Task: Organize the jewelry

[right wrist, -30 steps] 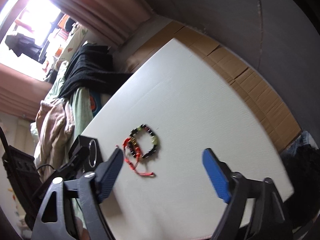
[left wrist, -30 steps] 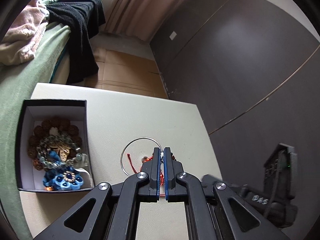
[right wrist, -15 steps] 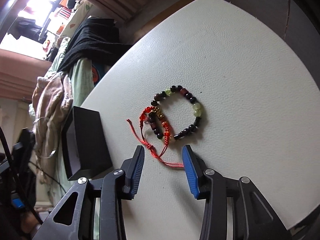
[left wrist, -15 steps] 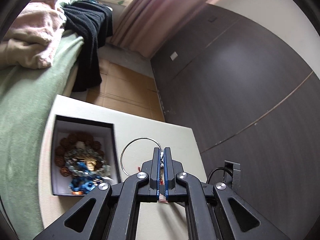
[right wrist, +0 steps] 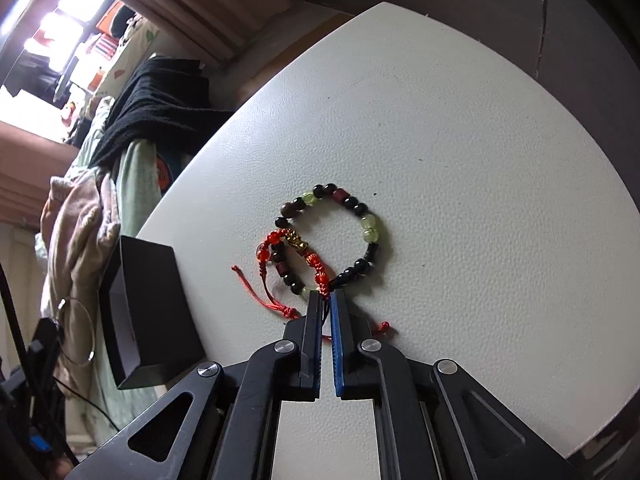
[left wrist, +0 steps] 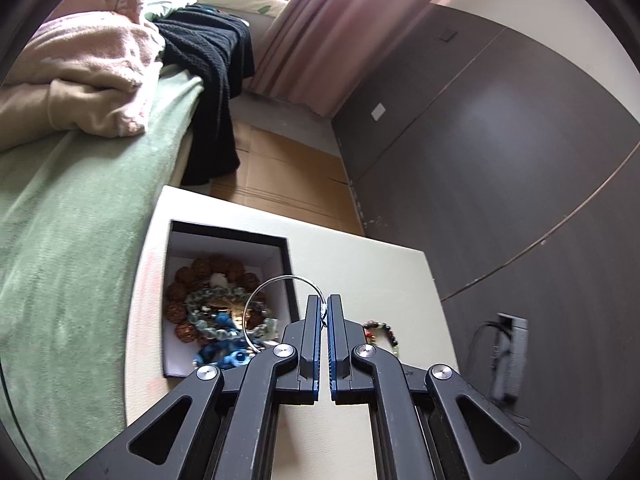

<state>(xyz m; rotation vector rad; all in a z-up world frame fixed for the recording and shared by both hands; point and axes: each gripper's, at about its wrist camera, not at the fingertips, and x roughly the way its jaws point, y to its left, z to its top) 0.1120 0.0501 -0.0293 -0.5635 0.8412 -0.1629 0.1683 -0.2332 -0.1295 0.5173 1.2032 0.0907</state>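
My left gripper (left wrist: 324, 307) is shut on a thin silver hoop (left wrist: 256, 300) and holds it in the air over the right wall of the open black box (left wrist: 285, 256). The box holds several bead bracelets (left wrist: 216, 312). The hoop also shows at the left of the right wrist view (right wrist: 76, 328). My right gripper (right wrist: 325, 295) is shut on the red cord bracelet (right wrist: 280, 240), which lies on the white table (right wrist: 440, 160) across a dark and green bead bracelet (right wrist: 360, 216).
The black box (right wrist: 148, 304) stands at the table's left edge beside a bed with a green blanket (left wrist: 72, 232), pink clothes and a black knit. A dark wardrobe wall (left wrist: 500, 168) is to the right. Cardboard covers the floor beyond.
My left gripper lifted the silver hoop off the table and carried it left over the box. My right gripper came down and shut on the red cord bracelet.
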